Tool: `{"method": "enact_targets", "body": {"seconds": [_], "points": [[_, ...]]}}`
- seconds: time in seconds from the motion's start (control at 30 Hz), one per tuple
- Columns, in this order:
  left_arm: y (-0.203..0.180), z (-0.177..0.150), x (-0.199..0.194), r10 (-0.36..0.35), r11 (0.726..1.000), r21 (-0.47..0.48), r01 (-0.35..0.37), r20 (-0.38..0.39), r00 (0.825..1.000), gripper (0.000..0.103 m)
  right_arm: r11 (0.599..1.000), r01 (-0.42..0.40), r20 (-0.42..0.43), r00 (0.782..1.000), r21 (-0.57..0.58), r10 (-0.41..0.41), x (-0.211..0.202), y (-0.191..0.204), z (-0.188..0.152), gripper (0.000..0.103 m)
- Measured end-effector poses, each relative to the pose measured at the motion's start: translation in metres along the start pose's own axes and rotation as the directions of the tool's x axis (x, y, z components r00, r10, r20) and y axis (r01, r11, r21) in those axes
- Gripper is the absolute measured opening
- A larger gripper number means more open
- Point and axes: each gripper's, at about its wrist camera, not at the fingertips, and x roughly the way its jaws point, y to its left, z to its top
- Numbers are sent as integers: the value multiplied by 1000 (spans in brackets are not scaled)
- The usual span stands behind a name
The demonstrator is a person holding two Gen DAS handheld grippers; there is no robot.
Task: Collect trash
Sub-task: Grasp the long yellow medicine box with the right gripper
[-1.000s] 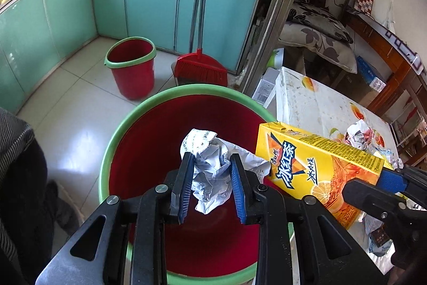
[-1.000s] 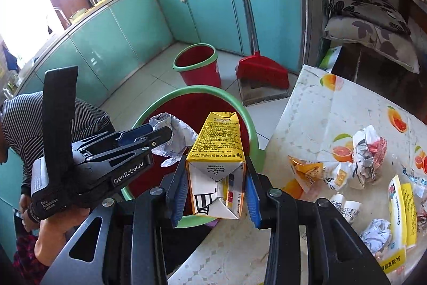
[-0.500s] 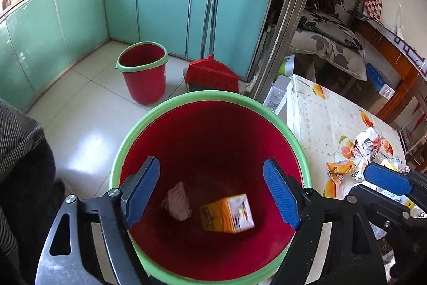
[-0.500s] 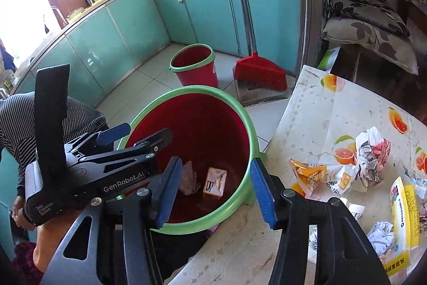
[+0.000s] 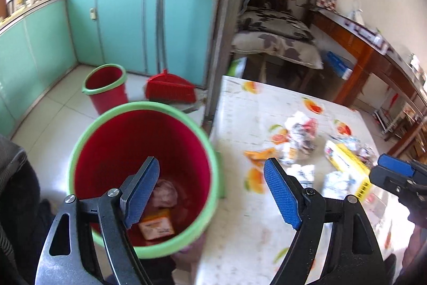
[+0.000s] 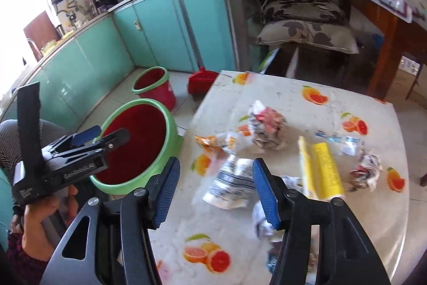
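A red bin with a green rim stands against the table's left edge. In it lie a crumpled paper and an orange-yellow juice carton. My left gripper is open and empty, over the bin's right rim and the table edge. My right gripper is open and empty, above a crumpled white wrapper on the table. More trash lies on the table: a yellow carton, an orange wrapper, paper balls.
The table has a fruit-print cover. A second small red bin and a red dustpan with broom stand on the floor by teal cabinets. A cushioned chair stands behind the table.
Both grippers opened over the bin: the crumpled paper and the juice carton dropped in. Both grippers have since swung right, toward the table and its trash.
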Motion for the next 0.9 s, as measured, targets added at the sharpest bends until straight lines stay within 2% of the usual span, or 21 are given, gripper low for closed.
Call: {"method": "enact_targets", "body": {"seconds": [0.1,0.2,0.3,0.37,0.47,0.6,0.73,0.83,0.9], "points": [[-29,-6,4,-43,998,43,43,-21,999,81,997,66,-19,998,40,-65,-9,-40,-11,58],[-53,-15,8,-70,994,79,74,-53,996,81,990,97,-70,993,99,-90,-3,-77,-21,58],[-71,-24,9,-91,990,98,98,-79,993,81,982,104,-108,990,155,-88,7,-107,-26,58],[-80,-30,8,-94,988,111,104,-92,991,81,977,80,-137,989,198,-53,18,-119,-29,58],[-90,-36,7,-91,986,129,104,-105,990,81,973,34,-149,989,229,1,25,-125,-31,58],[-95,-39,8,-82,985,141,98,-110,990,81,974,18,-139,990,227,14,36,-119,-25,58],[-98,-41,9,-84,984,144,100,-115,990,81,955,-22,-187,979,297,81,55,-121,-19,62],[-99,-42,9,-80,984,152,97,-113,990,81,952,-12,-169,983,304,66,52,-117,-14,62],[-98,-42,13,-78,984,149,96,-120,990,81,957,22,-202,979,290,39,59,-115,-9,63]]}}
